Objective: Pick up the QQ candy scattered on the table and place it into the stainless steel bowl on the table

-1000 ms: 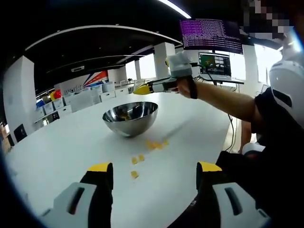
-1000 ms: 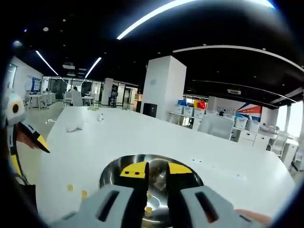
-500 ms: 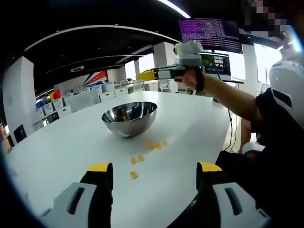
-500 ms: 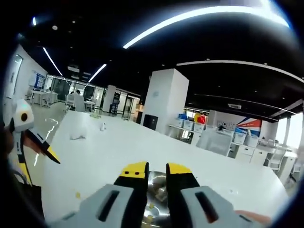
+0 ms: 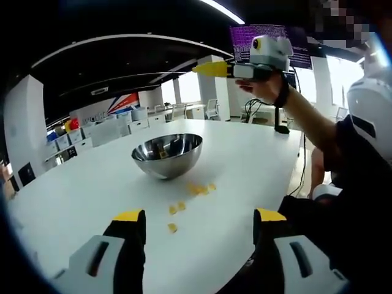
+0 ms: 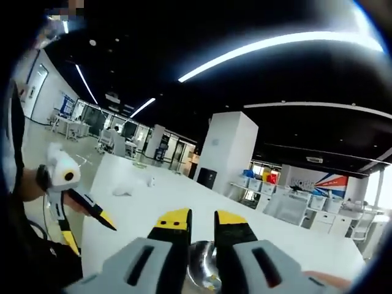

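Candy pieces (image 5: 193, 195), small and yellow, lie scattered on the white table (image 5: 86, 190) in the left gripper view, between that view's own jaws and the stainless steel bowl (image 5: 167, 153); a cluster sits just beside the bowl's base and a few lie apart, nearer the jaws. Some yellow candy shows inside the bowl as well. The left gripper (image 5: 199, 222) hangs low over the near table edge with its yellow-tipped jaws spread wide and nothing between them. The right gripper (image 5: 215, 68) is held high above the far side of the table in a person's hand (image 5: 267, 89), well above the bowl. In the right gripper view its jaws (image 6: 199, 218) stand narrow, with a slim gap and nothing visible in it, and the bowl's rim (image 6: 199, 275) peeks out below the tips.
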A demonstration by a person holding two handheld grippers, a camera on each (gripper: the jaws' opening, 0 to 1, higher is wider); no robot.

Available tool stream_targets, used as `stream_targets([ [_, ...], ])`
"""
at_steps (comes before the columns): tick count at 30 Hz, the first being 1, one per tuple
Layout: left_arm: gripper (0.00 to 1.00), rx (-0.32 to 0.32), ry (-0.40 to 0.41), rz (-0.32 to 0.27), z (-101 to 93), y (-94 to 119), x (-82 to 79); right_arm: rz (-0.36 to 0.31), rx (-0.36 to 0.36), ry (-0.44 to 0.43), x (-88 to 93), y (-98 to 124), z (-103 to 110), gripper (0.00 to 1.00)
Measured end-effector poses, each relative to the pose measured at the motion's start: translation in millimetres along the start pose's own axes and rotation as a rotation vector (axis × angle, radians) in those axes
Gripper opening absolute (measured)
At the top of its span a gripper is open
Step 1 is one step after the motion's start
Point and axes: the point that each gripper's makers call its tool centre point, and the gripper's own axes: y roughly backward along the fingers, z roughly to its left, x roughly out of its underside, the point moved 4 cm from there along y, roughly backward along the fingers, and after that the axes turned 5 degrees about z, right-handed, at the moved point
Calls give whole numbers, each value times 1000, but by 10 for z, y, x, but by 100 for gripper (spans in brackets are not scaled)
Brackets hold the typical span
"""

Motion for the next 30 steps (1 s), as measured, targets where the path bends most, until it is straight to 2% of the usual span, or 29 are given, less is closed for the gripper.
stream_targets([
  [5, 71, 1, -1, 4, -4, -1, 11, -7, -3, -6, 0, 150, 69, 12],
  [11, 72, -5, -4, -2, 14, -13, -29, 10, -25, -12, 116, 258, 221, 12],
  [18, 72, -4, -3, -4, 30, -33, -39, 88, -55, -48, 524, 270, 453, 12],
  [30, 72, -1, -2, -2, 25, -33, -31, 189, -81, -139, 1096, 186, 583, 12],
])
